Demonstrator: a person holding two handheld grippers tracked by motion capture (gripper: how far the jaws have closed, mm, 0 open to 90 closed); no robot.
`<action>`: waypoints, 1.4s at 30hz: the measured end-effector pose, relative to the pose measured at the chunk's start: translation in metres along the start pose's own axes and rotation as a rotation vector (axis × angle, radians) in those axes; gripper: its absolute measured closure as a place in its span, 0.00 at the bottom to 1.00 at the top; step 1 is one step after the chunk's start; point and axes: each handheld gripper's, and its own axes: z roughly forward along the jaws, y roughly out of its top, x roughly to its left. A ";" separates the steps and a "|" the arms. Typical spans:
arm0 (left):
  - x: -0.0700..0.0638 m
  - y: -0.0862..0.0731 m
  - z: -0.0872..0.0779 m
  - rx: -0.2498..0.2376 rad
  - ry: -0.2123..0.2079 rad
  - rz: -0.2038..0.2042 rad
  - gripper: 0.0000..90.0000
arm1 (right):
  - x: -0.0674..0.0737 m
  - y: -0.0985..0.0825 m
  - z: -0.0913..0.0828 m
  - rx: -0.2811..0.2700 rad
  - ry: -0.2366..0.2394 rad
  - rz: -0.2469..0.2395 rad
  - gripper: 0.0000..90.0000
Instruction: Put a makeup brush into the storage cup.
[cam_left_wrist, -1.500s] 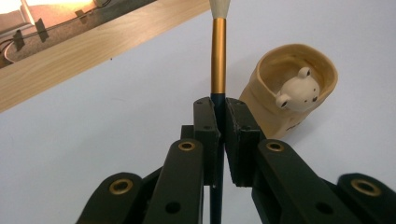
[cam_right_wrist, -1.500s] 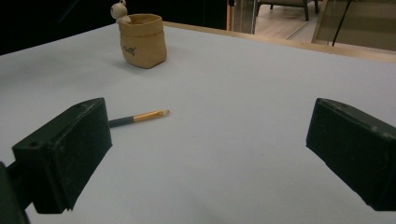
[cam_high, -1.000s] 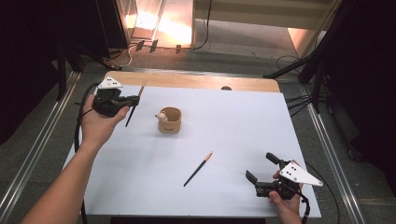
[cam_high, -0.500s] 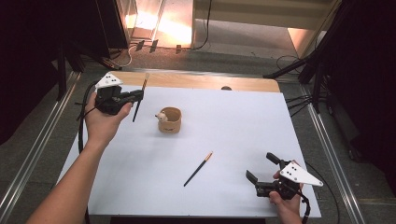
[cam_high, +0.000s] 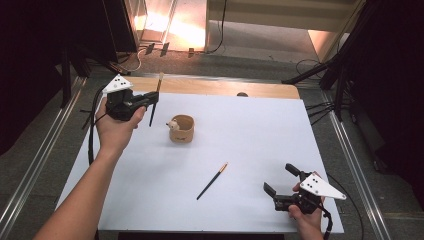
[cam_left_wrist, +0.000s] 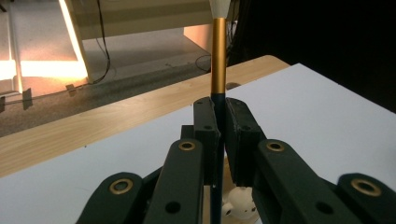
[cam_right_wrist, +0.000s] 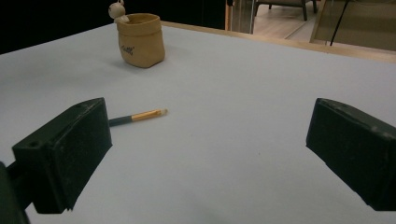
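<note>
Black and gold, the brush (cam_high: 154, 101) in the left tongs (cam_high: 150, 98) stands almost upright above the far-left part of the white counter (cam_high: 260, 135), its gold band and pale tip pointing up and its dark shaft hanging down toward the counter. It seems to be held this way so that the lower end can go straight down into the small tan pot (cam_high: 181, 128), which stands just to the right of it with a little pale figure on its rim; in the left gripper view the figure shows below the tongs. The left tongs are closed tight on the brush, the two pads pressing its shaft from both sides. Farther right, a second brush (cam_high: 212, 180) lies flat on the counter, well apart from the pot, its gold end toward the far side. It probably waits for its own turn. At the near right edge the right tongs (cam_high: 281, 183) stand wide open and hold nothing; they point toward the lying brush but do not touch it.
</note>
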 end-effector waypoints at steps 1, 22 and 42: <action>0.000 0.000 0.000 -0.008 -0.004 -0.006 0.94 | 0.000 0.000 0.000 -0.001 0.000 0.003 0.00; -0.020 0.010 0.019 -0.107 -0.042 -0.054 0.94 | -0.001 0.000 0.000 -0.002 -0.003 0.000 0.00; -0.024 -0.001 0.041 -0.198 -0.091 -0.107 0.94 | -0.002 -0.001 -0.001 0.000 -0.002 -0.002 0.00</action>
